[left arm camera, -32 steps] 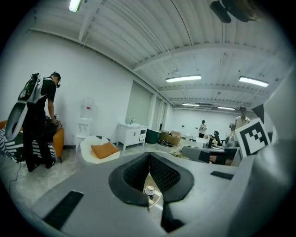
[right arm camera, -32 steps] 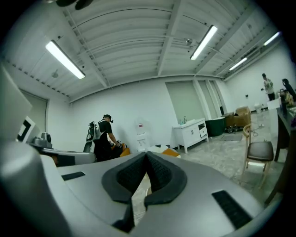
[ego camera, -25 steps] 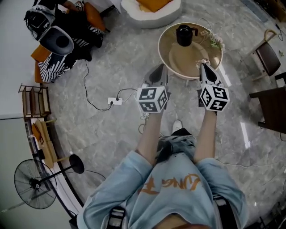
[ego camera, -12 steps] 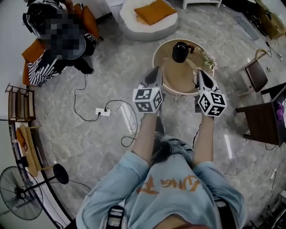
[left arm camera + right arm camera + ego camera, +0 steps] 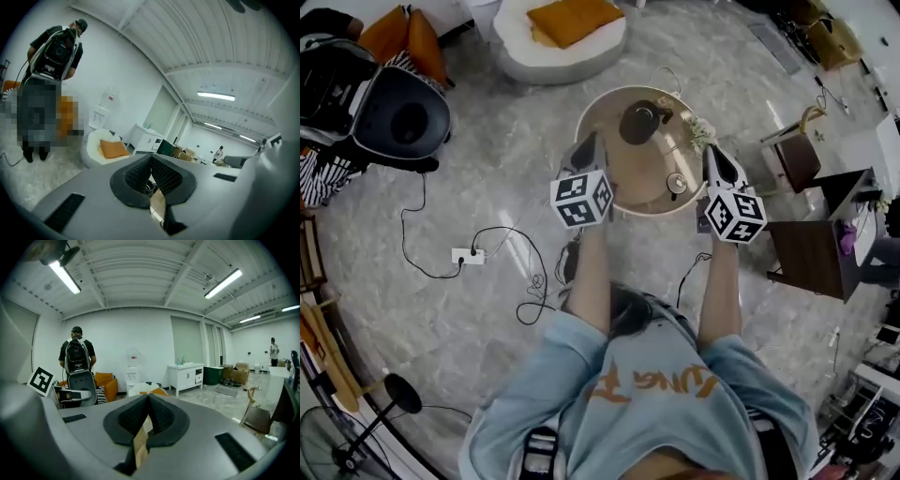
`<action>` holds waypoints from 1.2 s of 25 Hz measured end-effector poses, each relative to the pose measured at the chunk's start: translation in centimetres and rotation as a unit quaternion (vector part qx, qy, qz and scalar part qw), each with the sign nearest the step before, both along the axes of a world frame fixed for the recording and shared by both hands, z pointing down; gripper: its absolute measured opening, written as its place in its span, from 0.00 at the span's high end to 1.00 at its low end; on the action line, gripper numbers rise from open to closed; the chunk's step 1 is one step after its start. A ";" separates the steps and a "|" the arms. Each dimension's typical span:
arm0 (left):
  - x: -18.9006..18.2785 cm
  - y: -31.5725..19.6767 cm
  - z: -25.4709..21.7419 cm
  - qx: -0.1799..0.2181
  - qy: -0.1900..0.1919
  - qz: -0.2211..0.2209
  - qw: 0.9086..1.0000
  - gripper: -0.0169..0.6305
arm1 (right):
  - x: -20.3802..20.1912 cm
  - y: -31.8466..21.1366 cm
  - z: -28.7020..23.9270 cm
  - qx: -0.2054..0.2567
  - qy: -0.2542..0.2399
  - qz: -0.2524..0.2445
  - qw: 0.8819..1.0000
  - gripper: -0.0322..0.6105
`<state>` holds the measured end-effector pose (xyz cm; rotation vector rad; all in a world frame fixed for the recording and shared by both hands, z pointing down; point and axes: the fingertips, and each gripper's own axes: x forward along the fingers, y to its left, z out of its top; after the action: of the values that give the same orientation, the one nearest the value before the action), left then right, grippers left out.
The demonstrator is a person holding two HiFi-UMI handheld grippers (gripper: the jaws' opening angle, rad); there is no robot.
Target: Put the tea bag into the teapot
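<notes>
The right gripper [image 5: 148, 398] has its jaws pressed together on a thin tan paper strip, which looks like the tea bag [image 5: 140, 439]. The strip hangs down out of the pads toward the camera. In the head view this gripper reaches forward over the 4 o'clock edge of the round tan table [image 5: 649, 167], with its tips just beside a small spray of pale flowers [image 5: 701, 133] at the table's 2 o'clock rim. The left gripper [image 5: 151, 157] also has its jaws closed tip to tip, with nothing caught between them. Through the slit below its pads only a dark shape and a bit of the tan tabletop show. It sits at the table's 8 o'clock edge, level with the right gripper and well apart from it. The dark teapot [image 5: 639, 123] stands upright toward 12 o'clock on the table, between the two grippers and further out than both, and neither touches it. A small pale round thing [image 5: 677, 183] lies at about 5 o'clock on the table, near the right gripper. Beyond the table, at 11 o'clock, a white round seat [image 5: 517, 56] carries an orange cushion [image 5: 575, 17]. On the marble floor at 8 o'clock a white power strip [image 5: 469, 255] lies with its cables. In the right gripper view a person with a backpack [image 5: 76, 357] stands by the far wall, facing away.
</notes>
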<state>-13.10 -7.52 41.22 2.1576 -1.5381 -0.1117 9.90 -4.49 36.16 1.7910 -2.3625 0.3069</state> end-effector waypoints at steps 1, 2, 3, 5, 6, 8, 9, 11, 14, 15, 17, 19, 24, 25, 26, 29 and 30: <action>-0.2 -1.0 0.3 -0.003 -0.004 0.003 1.000 0.93 | -0.1 -0.8 -0.1 -0.001 0.005 0.004 1.000 0.93; -0.1 -1.7 0.5 -0.005 -0.009 0.009 1.000 0.93 | -0.3 -1.5 -0.2 -0.003 0.007 0.008 1.000 0.93; 0.3 -2.4 0.6 -0.005 -0.015 0.018 1.000 0.93 | -0.3 -2.2 -0.2 -0.004 0.006 0.009 1.000 0.93; 1.9 -4.3 0.3 -0.002 -0.031 0.039 0.999 0.93 | -0.3 -4.2 -0.3 -0.008 -0.002 0.009 1.000 0.93; 2.7 -5.4 0.1 0.001 -0.044 0.051 0.998 0.93 | -0.3 -5.4 -0.2 -0.011 -0.005 0.007 1.000 0.93; 4.2 -7.6 -0.3 0.008 -0.073 0.080 0.994 0.93 | -0.6 -7.8 0.1 -0.018 -0.018 0.007 1.000 0.93; 4.8 -8.7 -0.4 0.012 -0.086 0.093 0.992 0.93 | -0.8 -9.0 0.4 -0.021 -0.031 0.010 0.999 0.93; 5.4 -10.5 -0.2 0.012 -0.102 0.114 0.988 0.93 | -1.3 -10.9 1.1 -0.029 -0.053 0.016 0.998 0.93; 5.8 -12.9 0.7 0.002 -0.107 0.137 0.985 0.93 | -1.7 -13.1 2.4 -0.038 -0.063 0.027 0.997 0.93; 5.9 -13.6 1.1 -0.001 -0.107 0.141 0.984 0.93 | -1.7 -13.8 2.7 -0.041 -0.064 0.030 0.997 0.93; 6.2 -15.4 2.0 -0.008 -0.104 0.144 0.984 0.93 | -1.5 -14.9 3.3 -0.046 -0.063 0.034 0.996 0.93; 7.2 -16.7 2.9 -0.020 -0.103 0.147 0.984 0.93 | -0.6 -15.5 4.1 -0.055 -0.059 0.038 0.996 0.93; 11.3 -17.0 5.7 -0.056 -0.129 0.154 0.978 0.93 | 4.7 -15.2 7.2 -0.092 -0.080 0.059 0.991 0.93; 12.3 -17.0 5.8 -0.055 -0.144 0.157 0.975 0.93 | 5.8 -15.4 7.6 -0.096 -0.088 0.060 0.990 0.93; 13.3 -16.9 5.9 -0.054 -0.160 0.161 0.972 0.93 | 6.8 -15.6 8.1 -0.100 -0.098 0.061 0.988 0.93; 14.6 -16.2 7.5 -0.071 -0.177 0.155 0.969 0.93 | 8.1 -16.0 10.0 -0.119 -0.115 0.048 0.985 0.93; 14.8 -16.0 8.2 -0.080 -0.176 0.151 0.969 0.93 | 8.0 -16.1 10.7 -0.126 -0.116 0.040 0.984 0.93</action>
<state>1.67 -23.51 49.44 2.3365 -1.3164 0.5035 17.92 -20.64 46.83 1.8147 -2.2726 0.8277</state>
